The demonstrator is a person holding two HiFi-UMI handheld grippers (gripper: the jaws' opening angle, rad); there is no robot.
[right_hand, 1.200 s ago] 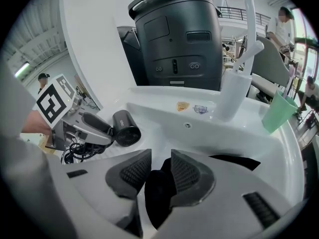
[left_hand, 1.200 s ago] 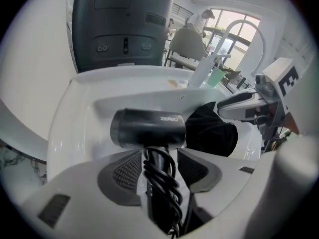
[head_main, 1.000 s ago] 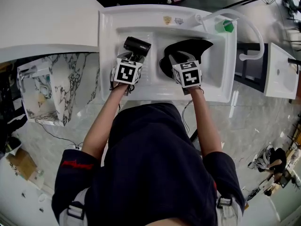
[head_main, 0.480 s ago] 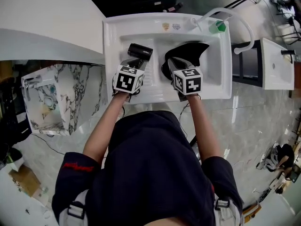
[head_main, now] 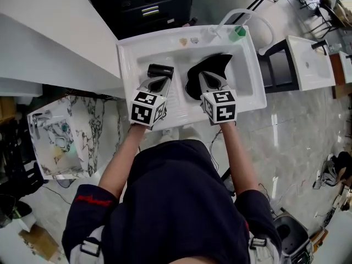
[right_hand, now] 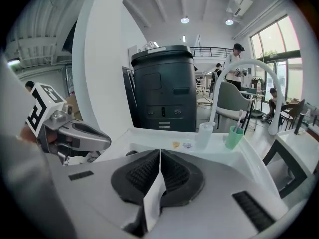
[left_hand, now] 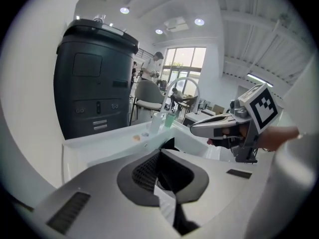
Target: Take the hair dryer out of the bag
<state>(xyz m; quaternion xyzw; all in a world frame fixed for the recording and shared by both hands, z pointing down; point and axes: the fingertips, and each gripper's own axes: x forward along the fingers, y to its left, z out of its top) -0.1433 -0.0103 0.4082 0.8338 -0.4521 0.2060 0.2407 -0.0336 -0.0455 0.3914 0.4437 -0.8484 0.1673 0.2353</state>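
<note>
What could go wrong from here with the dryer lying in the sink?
1. The hair dryer lies loose in the sink basin; any water from the faucet could wet it.
2. The left gripper and right gripper have just closed their jaws on nothing; going back down shut would probably shove the dryer or the bag rather than grasp.
3. The green cup stands on the rim by the bag; a wide swing might tip it.

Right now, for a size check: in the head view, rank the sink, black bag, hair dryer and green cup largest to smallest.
1. sink
2. black bag
3. hair dryer, partly hidden
4. green cup
</note>
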